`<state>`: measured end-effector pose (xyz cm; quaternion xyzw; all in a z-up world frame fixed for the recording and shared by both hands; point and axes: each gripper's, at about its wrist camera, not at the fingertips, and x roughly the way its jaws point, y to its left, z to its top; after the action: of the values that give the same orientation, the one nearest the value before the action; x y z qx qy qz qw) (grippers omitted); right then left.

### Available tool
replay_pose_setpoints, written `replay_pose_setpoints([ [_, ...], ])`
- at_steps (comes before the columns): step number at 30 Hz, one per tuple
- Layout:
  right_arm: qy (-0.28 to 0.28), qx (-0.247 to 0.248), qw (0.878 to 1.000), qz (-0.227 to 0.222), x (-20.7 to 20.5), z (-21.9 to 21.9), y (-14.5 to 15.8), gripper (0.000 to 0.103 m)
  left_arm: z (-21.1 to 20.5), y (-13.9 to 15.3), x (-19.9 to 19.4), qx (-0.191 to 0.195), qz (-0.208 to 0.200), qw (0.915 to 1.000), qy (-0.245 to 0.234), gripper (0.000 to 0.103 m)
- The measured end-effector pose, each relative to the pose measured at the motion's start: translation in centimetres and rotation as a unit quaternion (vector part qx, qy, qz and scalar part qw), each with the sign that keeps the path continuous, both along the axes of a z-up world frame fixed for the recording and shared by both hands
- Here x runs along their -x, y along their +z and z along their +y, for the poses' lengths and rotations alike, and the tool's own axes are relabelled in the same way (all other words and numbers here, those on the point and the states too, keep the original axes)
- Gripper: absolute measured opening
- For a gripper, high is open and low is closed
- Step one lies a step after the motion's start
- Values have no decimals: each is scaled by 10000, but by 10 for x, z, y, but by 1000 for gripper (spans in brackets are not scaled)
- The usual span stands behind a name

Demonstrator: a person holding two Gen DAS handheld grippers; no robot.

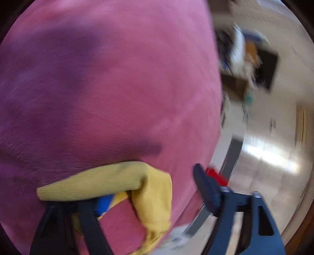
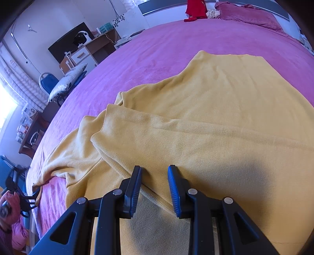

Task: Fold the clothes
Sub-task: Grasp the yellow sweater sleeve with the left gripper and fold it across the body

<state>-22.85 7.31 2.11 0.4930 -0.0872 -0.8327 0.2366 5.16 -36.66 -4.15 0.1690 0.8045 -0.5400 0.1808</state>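
1. Sweater (image 2: 215,117) first: soft yellow knit with fine ribbing running in rows, lying spread out on the bed and taking up most of the right wrist view. One sleeve (image 2: 78,157) trails off toward the lower left, kinda rumpled, with a fold of the body lapped over it
2. Bedspread (image 2: 157,51) is a pink-purple plush thing, short fuzzy nap with a faint ribbed weave, pulled smooth across the whole mattress
3. Right gripper (image 2: 155,170) has black plastic arms with silver rivets and blue grooved pads. It's tipped down onto the near edge of the sweater. Jaws sit a narrow way apart with the thick folded hem running diagonally between them, but honestly I can't tell if the pads are actually squeezing it
4. Left gripper (image 1: 133,186): that view is pretty smeared. Jaws are spread wide. The ribbed yellow cuff (image 1: 94,188) is draped over one finger like a tube, and the other finger (image 1: 206,190) stands clear of the cloth, touching nothing
5. Same gripper shows up tiny at the bed's lower left corner in the right wrist view, in a hand (image 2: 8,202), right at the sleeve's end
6. Far end of the bed: crumpled red garment (image 2: 194,9) and a pillow (image 2: 251,13) in matching pink
7. Blue chair (image 2: 49,82) beside the bed with a white cushion (image 2: 66,80) slumped on it
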Motion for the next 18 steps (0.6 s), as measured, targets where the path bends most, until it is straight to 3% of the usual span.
replay_pose_setpoints([
  [1, -21, 50, 10000, -2, 0, 1, 0, 28, -3, 6, 4, 194, 56, 9998, -26, 33],
  [2, -47, 109, 9999, -12, 0, 3, -1, 28, -6, 13, 8, 388, 112, 9992, -52, 24],
  [5, -181, 385, 9989, -183, 2, 11, 2, 27, -14, 31, 21, 967, 278, 9948, -130, 16],
  [9, -498, 1043, 9916, -580, 5, 32, -3, 28, -33, 94, 45, 2121, 1249, 9692, 26, 16],
  [13, -766, 1723, 9780, -895, 7, 52, -11, 27, -26, 166, 72, 2775, 2296, 9328, -139, 16],
  [16, -933, 2025, 9697, -1003, 4, 63, -12, 28, 10, 228, 105, 3237, 3094, 8915, -688, 16],
  [18, -1037, 2167, 9650, -1051, -3, 72, -9, 31, 52, 260, 130, 3344, 3461, 8677, -1244, 16],
])
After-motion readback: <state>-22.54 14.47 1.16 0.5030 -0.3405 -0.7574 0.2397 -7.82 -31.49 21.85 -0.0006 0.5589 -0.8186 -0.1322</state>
